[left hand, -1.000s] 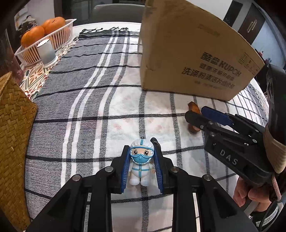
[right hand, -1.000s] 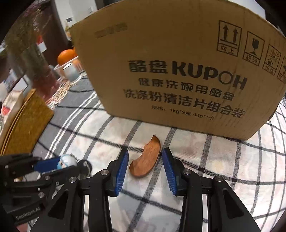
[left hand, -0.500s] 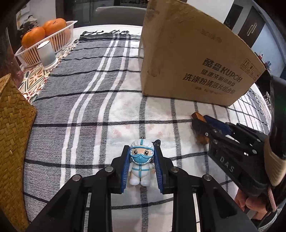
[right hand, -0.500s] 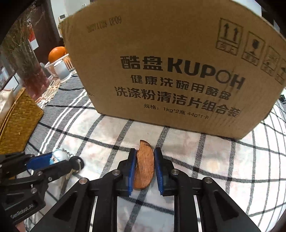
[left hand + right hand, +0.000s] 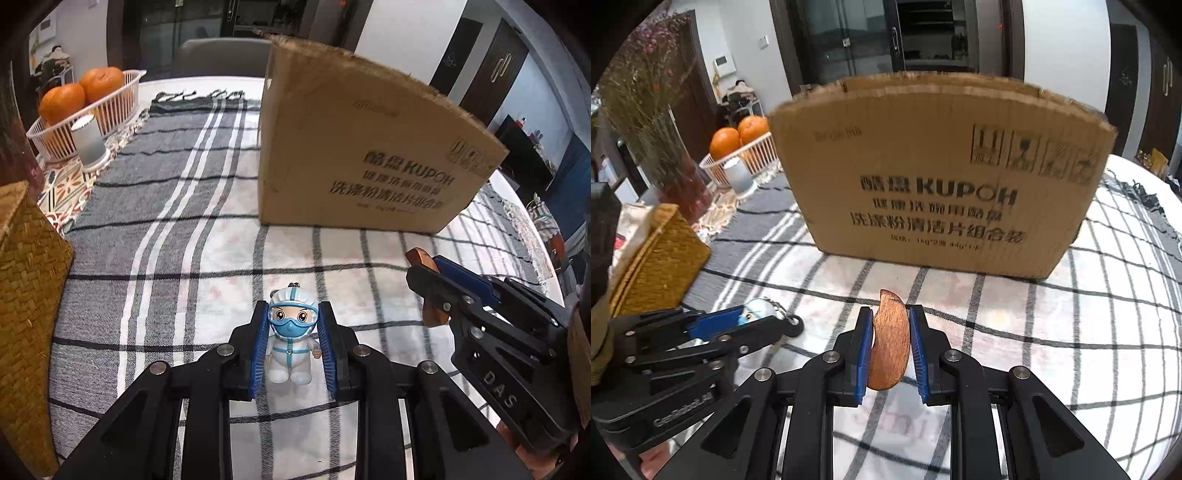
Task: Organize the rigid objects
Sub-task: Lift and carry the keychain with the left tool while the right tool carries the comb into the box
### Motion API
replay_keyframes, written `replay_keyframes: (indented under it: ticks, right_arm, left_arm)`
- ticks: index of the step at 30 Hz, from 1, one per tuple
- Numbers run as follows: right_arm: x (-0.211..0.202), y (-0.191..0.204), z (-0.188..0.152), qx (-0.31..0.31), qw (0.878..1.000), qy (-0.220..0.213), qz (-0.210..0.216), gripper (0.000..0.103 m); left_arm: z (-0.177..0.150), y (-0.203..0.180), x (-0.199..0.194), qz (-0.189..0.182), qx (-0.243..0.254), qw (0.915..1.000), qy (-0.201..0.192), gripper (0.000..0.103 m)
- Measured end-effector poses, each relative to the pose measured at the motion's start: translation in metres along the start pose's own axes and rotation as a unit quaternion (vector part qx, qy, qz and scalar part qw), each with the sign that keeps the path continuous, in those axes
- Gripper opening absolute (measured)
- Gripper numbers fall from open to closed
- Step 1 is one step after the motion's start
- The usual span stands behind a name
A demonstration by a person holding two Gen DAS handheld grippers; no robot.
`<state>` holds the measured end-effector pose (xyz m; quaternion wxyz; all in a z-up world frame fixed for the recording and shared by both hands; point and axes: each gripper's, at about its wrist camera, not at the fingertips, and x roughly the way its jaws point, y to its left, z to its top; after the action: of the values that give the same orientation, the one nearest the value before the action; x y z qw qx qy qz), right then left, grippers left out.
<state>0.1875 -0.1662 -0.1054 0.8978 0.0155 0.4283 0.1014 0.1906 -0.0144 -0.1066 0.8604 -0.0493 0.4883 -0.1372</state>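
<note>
A small toy figure in a white suit, blue mask and goggles is held upright between the blue ribbed pads of the left gripper, which is closed on its sides; a short key chain is seen at its head. A curved wooden piece, smooth, reddish-brown and bean-shaped, is clamped on edge in the right gripper, its long axis running forward along the fingers and its tip poking out past them. Both things appear to be lifted clear of the cloth, though the gap beneath them cannot be judged exactly.

Straight ahead of both grippers a cardboard box is stood on the table, printed with dark lettering, its top edge torn and open. It is taken to be the place for the things, so the coming move turns on carrying each load forward and up over that near wall. The right gripper is seen nearer to the box than the left.

The table is covered by a plaid cloth in grey, white and black. Off to the left a woven straw basket and a white plastic basket of oranges are found, well apart from the box.
</note>
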Motion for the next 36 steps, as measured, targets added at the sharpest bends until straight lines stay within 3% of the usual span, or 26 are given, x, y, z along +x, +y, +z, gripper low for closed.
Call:
replay_keyframes:
  ticks: [14,36]
  right_arm:
    - [-0.059,0.003,0.019,0.005,0.998,-0.069,-0.006,0.022]
    - [-0.122,-0.004,0.069,0.006,0.985,-0.173,-0.004,0.022]
  left_arm:
    - [0.023,-0.028,-0.054,-0.009,0.031,0.9967,-0.075,0.026]
    - [0.080,-0.058,-0.107,-0.034,0.056,0.9860,-0.154,0.026]
